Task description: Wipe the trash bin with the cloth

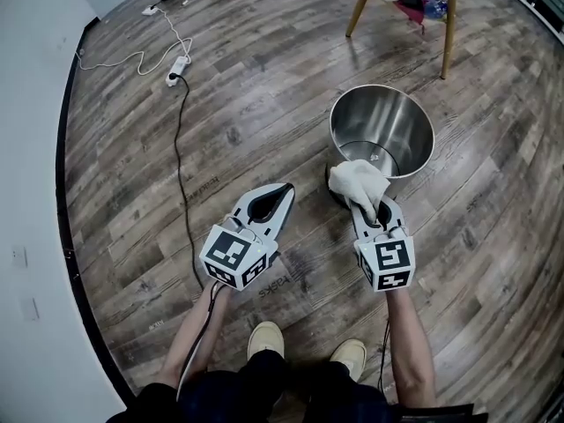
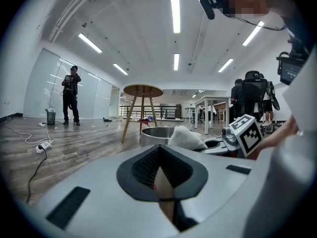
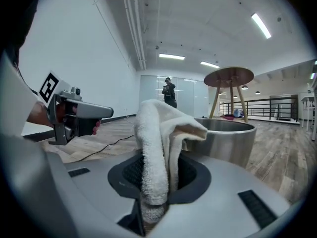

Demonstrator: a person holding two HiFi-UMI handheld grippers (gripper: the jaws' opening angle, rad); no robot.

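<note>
Trash bin (image 1: 381, 122) stands open and upright on the wood floor, just ahead of the right gripper (image 1: 362, 204) and not quite touching its jaws. Those jaws are clamped on the cloth (image 1: 359, 181), which bunches up in front of them and reaches the bin's near wall. In the right gripper view the cloth (image 3: 157, 148) is caught only by a lower fold, and most of it rises loose above the jaws with the bin (image 3: 229, 142) behind.

That shallow pinch looks like the main risk. Dragging the cloth along the steel could tug the fold free, leaving the cloth draped on the rim or dropped inside.

The bin also looks light and nothing braces it. The left gripper (image 1: 285, 189) hangs off to the left of the right jaws, well clear of the bin, with its jaws together on nothing. A firm wiping push could therefore slide the bin away or tip it.

If the loose cloth folds aside, the bare jaw tips may scrape the metal instead of wiping it.

A cable (image 1: 179, 148) runs along the floor beyond the left jaws and could snag a foot.
</note>
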